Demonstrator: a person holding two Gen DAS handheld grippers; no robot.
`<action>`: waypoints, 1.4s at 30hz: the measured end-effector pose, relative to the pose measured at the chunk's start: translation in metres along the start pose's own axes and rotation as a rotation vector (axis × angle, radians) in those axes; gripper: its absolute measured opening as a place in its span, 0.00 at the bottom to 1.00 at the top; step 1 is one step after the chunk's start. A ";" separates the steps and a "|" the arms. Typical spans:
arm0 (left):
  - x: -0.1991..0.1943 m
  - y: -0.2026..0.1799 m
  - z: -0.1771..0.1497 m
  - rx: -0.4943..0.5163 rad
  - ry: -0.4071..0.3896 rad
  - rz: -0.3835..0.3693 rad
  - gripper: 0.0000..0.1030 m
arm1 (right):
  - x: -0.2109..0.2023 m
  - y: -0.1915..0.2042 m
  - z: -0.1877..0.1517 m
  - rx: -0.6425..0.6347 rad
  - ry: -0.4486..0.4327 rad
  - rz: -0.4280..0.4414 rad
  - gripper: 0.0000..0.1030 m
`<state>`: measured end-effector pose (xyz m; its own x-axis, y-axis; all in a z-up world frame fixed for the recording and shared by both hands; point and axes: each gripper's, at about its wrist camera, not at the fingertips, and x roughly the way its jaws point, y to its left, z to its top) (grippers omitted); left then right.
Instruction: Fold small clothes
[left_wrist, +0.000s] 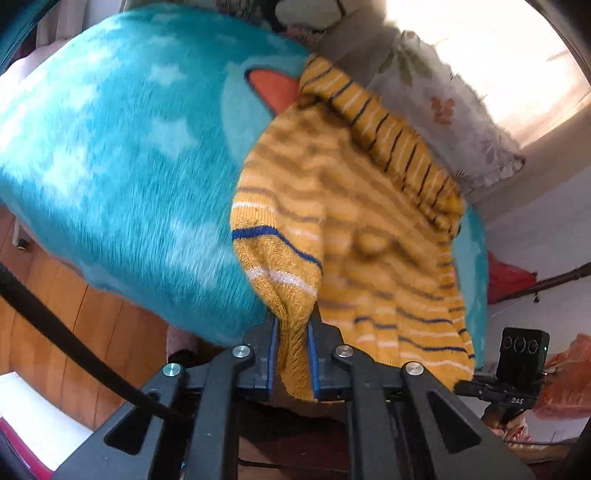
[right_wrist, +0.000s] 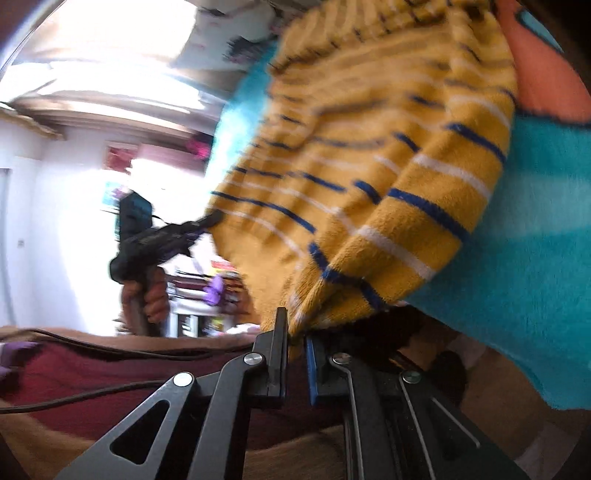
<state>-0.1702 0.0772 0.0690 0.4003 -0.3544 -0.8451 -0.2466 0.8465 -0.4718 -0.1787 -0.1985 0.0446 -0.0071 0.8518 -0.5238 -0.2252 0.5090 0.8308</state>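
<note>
Bright daylight blows out the upper corners; heavy fisheye bending at edges; motion blur smears the striped knit (right_wrist: 369, 155).

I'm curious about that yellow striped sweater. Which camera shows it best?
The left wrist view: the sweater shows nearly whole, spread over the blue blanket. The right wrist view shows a blurred, closer part.

Ahead of the left gripper (left_wrist: 293, 328), the striped sweater (left_wrist: 354, 229) bunched between its fingers blocks the middle of the frame. The furry turquoise blanket (left_wrist: 122, 155) fills the upper left. Open room shows only at lower left, over the wooden floor (left_wrist: 92, 325), though a black cable (left_wrist: 74, 343) cuts across it. In the right wrist view, the sweater and blanket close off the right half; the left half is open air, apart from the left gripper there, touching the sweater's edge.
</note>
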 end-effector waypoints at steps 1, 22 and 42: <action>-0.003 -0.003 0.010 0.001 -0.016 -0.008 0.12 | -0.007 0.004 0.006 -0.006 -0.020 0.013 0.09; 0.140 -0.091 0.274 0.154 -0.071 -0.048 0.49 | -0.054 -0.033 0.260 0.084 -0.467 -0.487 0.25; 0.159 -0.082 0.233 0.451 -0.067 0.269 0.63 | 0.014 -0.045 0.304 -0.227 -0.284 -1.090 0.21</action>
<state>0.1192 0.0439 0.0321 0.4341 -0.0879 -0.8966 0.0498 0.9960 -0.0735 0.1274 -0.1717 0.0572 0.5130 -0.0162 -0.8582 -0.1469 0.9834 -0.1064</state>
